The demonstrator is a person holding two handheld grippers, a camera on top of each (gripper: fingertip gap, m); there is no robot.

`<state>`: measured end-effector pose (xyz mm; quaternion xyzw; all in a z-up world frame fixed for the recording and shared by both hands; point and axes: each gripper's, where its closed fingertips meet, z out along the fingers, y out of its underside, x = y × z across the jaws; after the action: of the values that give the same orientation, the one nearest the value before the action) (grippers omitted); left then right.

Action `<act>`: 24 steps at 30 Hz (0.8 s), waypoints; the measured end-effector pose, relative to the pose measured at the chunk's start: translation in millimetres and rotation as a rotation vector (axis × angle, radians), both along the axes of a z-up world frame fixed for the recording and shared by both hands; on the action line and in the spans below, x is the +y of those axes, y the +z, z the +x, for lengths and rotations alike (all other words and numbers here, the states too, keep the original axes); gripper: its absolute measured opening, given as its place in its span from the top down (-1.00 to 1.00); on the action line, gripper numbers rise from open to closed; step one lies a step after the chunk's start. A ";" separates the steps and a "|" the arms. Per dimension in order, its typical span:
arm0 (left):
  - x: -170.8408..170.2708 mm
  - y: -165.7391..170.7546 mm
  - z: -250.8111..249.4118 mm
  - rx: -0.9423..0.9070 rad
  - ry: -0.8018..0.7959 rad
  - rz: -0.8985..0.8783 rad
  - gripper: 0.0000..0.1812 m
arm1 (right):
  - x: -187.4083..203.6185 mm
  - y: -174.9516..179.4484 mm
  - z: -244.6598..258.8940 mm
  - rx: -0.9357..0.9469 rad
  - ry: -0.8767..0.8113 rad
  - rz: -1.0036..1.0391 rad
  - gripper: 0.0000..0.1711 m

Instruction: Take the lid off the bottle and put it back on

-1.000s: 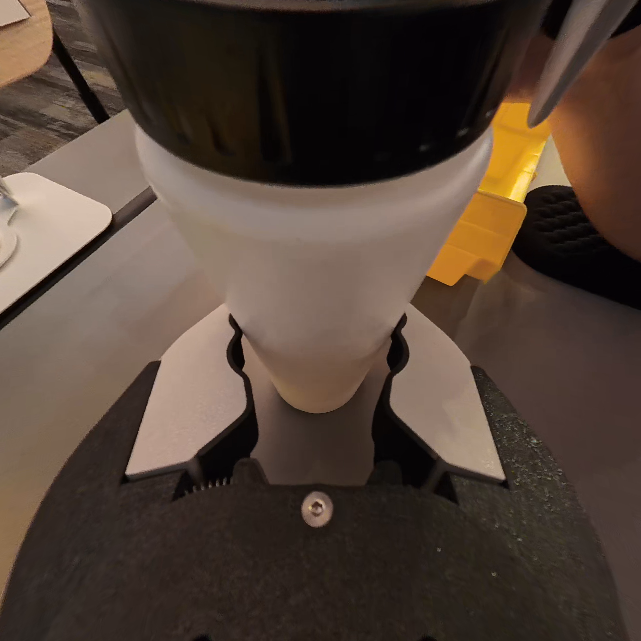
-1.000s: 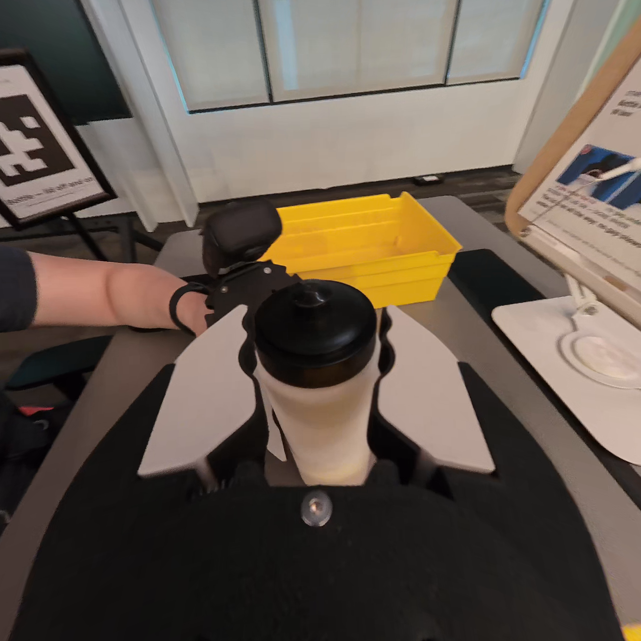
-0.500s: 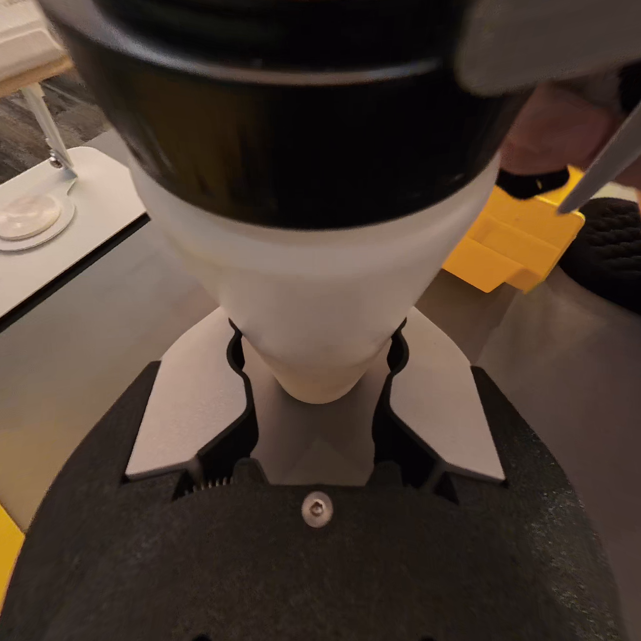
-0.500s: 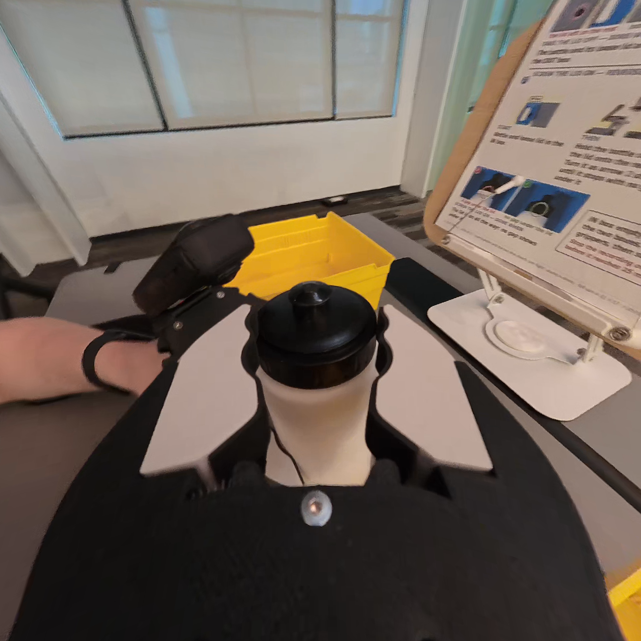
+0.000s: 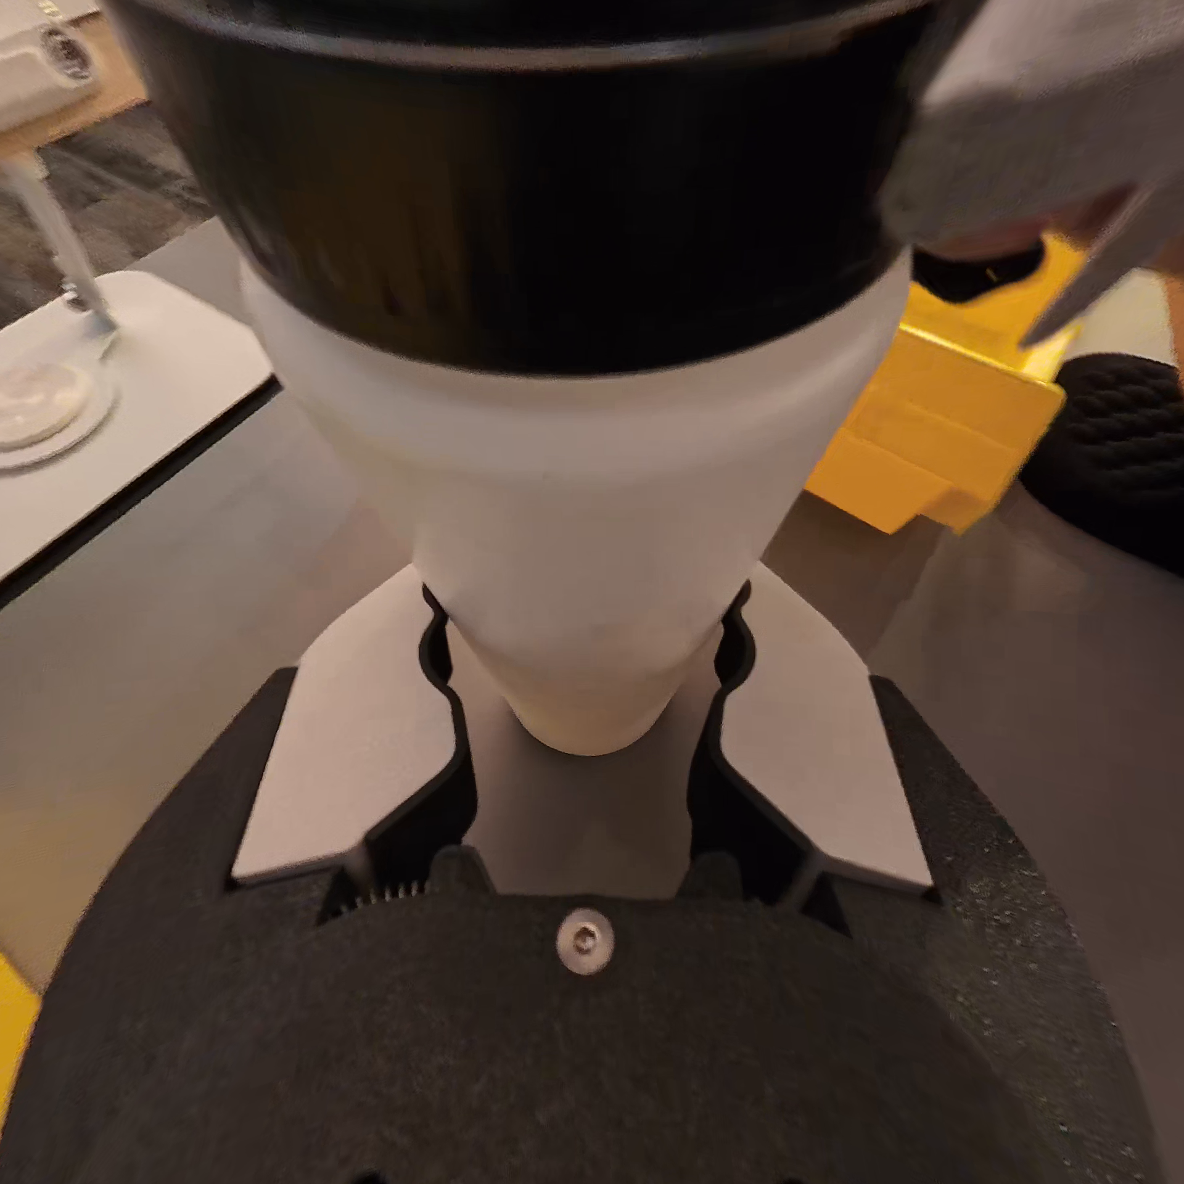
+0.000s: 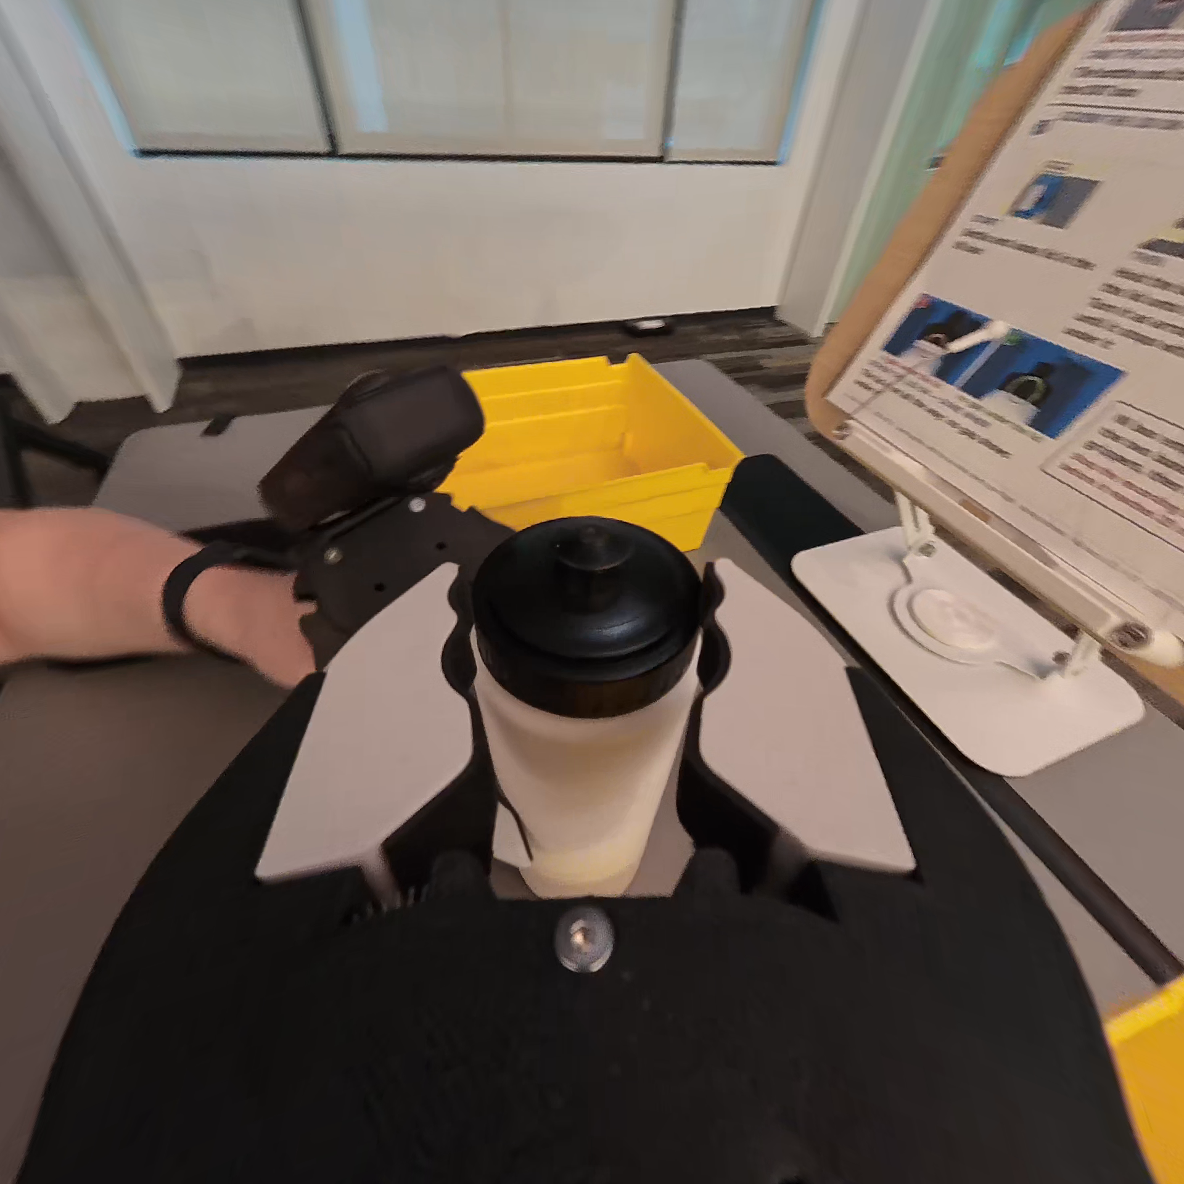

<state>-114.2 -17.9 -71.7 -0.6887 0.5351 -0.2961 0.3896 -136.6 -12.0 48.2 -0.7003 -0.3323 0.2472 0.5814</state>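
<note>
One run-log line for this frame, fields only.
left gripper: shut on bottle body | right gripper: shut on lid | lid: on bottle | bottle: upright

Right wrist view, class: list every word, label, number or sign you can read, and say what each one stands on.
Printed sheet on the wooden board: headings, text blocks and small photos, all motion-blurred; I do not quote its wording.
Bottle: no writing visible.
Lid: no writing visible.
Yellow bin: no writing visible.

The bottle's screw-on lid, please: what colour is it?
Black lid, on the white plastic bottle; clearest in the right wrist view.
</note>
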 end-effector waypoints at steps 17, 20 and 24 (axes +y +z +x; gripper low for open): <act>-10.4 -0.3 2.1 0.005 -0.119 -0.007 0.09 | -11.5 -1.5 1.0 0.049 0.182 -0.080 0.14; -3.7 -0.1 0.7 0.002 -0.064 -0.002 0.09 | -4.4 -4.0 0.4 -0.008 0.102 -0.018 0.18; 10.3 0.0 -6.0 0.006 0.051 -0.002 0.09 | 11.7 -3.6 -2.8 0.099 -0.136 -0.005 0.17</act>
<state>-120.3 -7.6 -71.7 -0.7034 0.5182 -0.2843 0.3948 -139.4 -0.3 44.6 -0.7096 -0.2540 0.2422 0.6110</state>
